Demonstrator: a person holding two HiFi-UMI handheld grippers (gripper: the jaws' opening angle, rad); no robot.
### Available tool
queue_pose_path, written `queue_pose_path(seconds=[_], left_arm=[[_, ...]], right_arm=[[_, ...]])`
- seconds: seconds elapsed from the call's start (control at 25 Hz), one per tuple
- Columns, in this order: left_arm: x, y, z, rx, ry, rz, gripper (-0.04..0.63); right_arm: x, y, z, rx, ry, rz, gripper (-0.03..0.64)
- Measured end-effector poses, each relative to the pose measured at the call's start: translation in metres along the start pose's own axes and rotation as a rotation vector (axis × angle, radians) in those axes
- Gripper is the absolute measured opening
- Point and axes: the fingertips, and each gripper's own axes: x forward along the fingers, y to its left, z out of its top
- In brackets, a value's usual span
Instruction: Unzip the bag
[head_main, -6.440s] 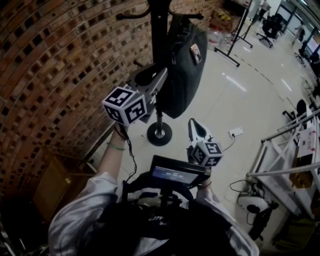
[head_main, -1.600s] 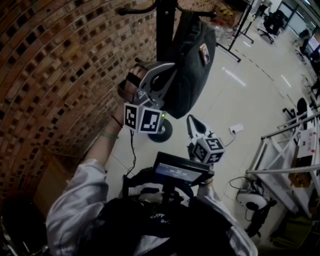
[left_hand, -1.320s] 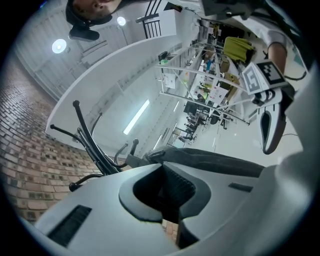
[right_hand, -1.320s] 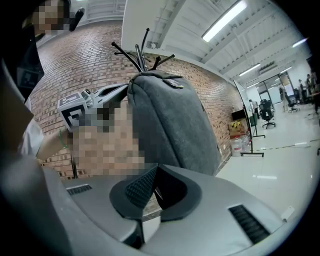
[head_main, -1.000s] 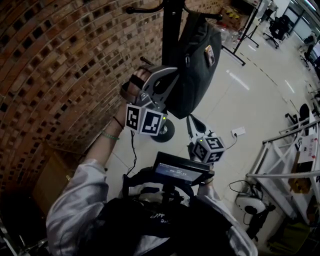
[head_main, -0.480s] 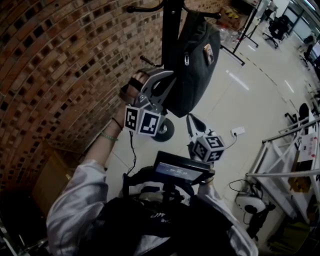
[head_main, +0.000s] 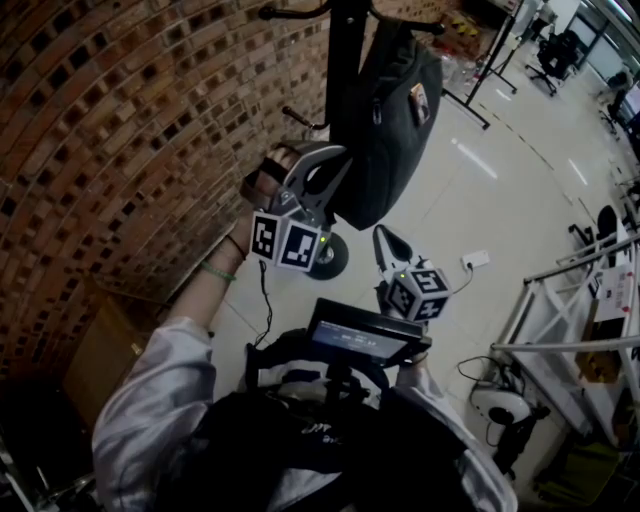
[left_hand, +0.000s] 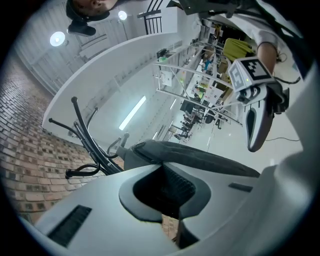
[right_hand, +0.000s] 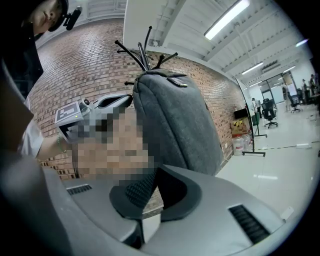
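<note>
A dark grey bag (head_main: 385, 110) hangs on a black coat stand (head_main: 345, 60), with a small patch (head_main: 418, 100) on its side. My left gripper (head_main: 330, 165) is raised against the bag's left lower side, next to the pole. It is shut with nothing between its pads. In the left gripper view the bag (left_hand: 200, 160) lies just beyond the closed left gripper (left_hand: 164, 170). My right gripper (head_main: 385, 242) hangs lower, below the bag and apart from it, also shut and empty. From the right gripper (right_hand: 157, 170) the bag (right_hand: 175, 120) stands upright ahead.
A curved brick wall (head_main: 130, 130) runs along the left. The stand's round base (head_main: 325, 262) rests on the pale floor, with a power strip (head_main: 472, 262) to its right. Metal racks (head_main: 570, 300) stand at the right and a wooden cabinet (head_main: 110, 370) at the lower left.
Since the earliest frame my left gripper has turned over and risen to the bag's side. Over the last second it has hardly shifted. The right gripper has stayed low.
</note>
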Motion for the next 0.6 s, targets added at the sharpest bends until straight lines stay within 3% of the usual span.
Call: queue_pose_path(seconds=[0.6], left_arm=[[-0.010,-0.032,-0.015,-0.015,0.019,-0.039,0.014]], right_arm=[[-0.005,0.004,-0.009,0.006,0.004,-0.005,-0.011]])
